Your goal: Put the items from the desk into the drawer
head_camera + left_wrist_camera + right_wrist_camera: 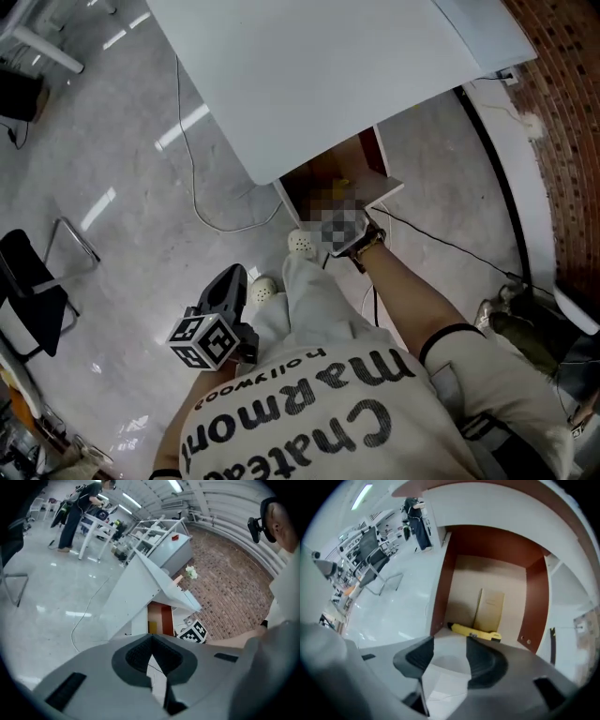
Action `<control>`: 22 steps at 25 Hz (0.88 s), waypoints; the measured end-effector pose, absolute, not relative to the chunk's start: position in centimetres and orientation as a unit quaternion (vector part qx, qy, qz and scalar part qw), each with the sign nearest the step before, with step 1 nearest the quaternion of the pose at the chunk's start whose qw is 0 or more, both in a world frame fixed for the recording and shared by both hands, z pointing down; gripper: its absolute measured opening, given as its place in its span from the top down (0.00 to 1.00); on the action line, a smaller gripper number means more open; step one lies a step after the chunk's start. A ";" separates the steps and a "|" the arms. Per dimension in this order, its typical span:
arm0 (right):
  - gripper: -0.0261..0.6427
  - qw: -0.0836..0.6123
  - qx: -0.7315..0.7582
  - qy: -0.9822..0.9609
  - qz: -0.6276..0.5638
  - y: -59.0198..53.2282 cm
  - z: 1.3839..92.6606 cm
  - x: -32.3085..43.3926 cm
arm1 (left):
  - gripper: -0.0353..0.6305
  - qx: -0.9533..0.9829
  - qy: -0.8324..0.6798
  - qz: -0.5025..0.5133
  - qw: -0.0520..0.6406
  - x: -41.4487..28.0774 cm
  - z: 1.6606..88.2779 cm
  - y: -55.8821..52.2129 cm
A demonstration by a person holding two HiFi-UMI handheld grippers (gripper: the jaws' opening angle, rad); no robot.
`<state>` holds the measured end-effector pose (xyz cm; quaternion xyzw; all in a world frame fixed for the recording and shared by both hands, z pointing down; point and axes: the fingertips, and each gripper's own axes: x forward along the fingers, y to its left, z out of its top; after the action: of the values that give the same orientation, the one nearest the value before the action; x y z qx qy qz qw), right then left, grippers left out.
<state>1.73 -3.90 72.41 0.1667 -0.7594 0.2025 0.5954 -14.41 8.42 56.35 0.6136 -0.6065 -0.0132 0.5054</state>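
Counting what shows: two grippers, one desk (328, 66), one open drawer (440, 588) under it, and two things in the drawer, a yellow cutter (474, 631) and a tan booklet (490, 610).

The right gripper (450, 648) points steeply down into the drawer. Its jaws stand apart with nothing between them. The cutter lies crosswise on the drawer floor just beyond the jaw tips, and the booklet lies further in, touching or nearly touching the cutter; which of the two is unclear.

The left gripper (151, 639) is held low by the person's leg, well apart from the drawer, with its jaws together on nothing.

Only the right gripper view shows both things clearly. The head view covers the right gripper and part of the drawer with a mosaic patch. The left gripper view shows the drawer from afar, with a yellow patch inside and the right gripper's marker cube (192, 632) beside it.
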 end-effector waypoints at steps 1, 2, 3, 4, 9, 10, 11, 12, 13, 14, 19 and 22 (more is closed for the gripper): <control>0.63 0.584 0.175 -0.762 0.218 -3.1 71.6 1.2 | 0.94 0.620 -0.603 -0.009 0.501 -14.8 55.9 8.8; 0.64 0.569 0.185 -0.767 0.233 -2.3 70.7 0.6 | 0.94 0.627 -0.600 -0.006 0.496 -15.2 55.4 9.0; 0.66 0.553 0.195 -0.771 0.249 -1.7 69.7 0.0 | 0.94 0.635 -0.598 -0.004 0.490 -15.5 54.8 9.1; 0.67 0.537 0.205 -0.774 0.265 -1.0 68.7 -0.6 | 0.94 0.642 -0.595 -0.004 0.483 -15.8 54.1 9.1; 0.72 0.476 0.224 -0.799 0.290 2.3 63.0 -4.2 | 0.94 0.671 -0.588 -0.007 0.452 -16.7 50.7 9.7; 0.74 0.466 0.221 -0.807 0.287 3.0 61.8 -5.0 | 0.94 0.673 -0.588 -0.008 0.448 -16.7 50.1 10.2; 0.75 0.456 0.216 -0.815 0.286 3.8 60.6 -5.7 | 0.94 0.674 -0.589 -0.009 0.446 -16.8 49.5 10.8; 0.75 0.445 0.212 -0.821 0.287 4.7 59.4 -6.3 | 0.94 0.673 -0.591 -0.011 0.445 -16.8 49.0 11.5; 0.78 0.434 0.209 -0.827 0.290 5.4 58.3 -6.8 | 0.94 0.671 -0.594 -0.012 0.443 -16.9 48.6 12.2; 0.80 0.422 0.209 -0.831 0.294 6.1 57.1 -7.3 | 0.94 0.670 -0.598 -0.014 0.440 -17.1 48.2 12.8; 0.88 0.397 0.244 -0.833 0.297 7.1 51.2 -8.8 | 0.94 0.678 -0.608 -0.037 0.411 -18.2 44.5 13.3; 0.96 0.380 0.250 -0.847 0.274 7.5 47.3 -9.9 | 0.94 0.705 -0.588 -0.052 0.393 -17.9 41.2 13.0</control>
<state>-9.92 7.51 47.31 0.2505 -0.8473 0.2740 0.3797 -17.88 12.97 41.19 0.7052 -0.5879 -0.0519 0.3928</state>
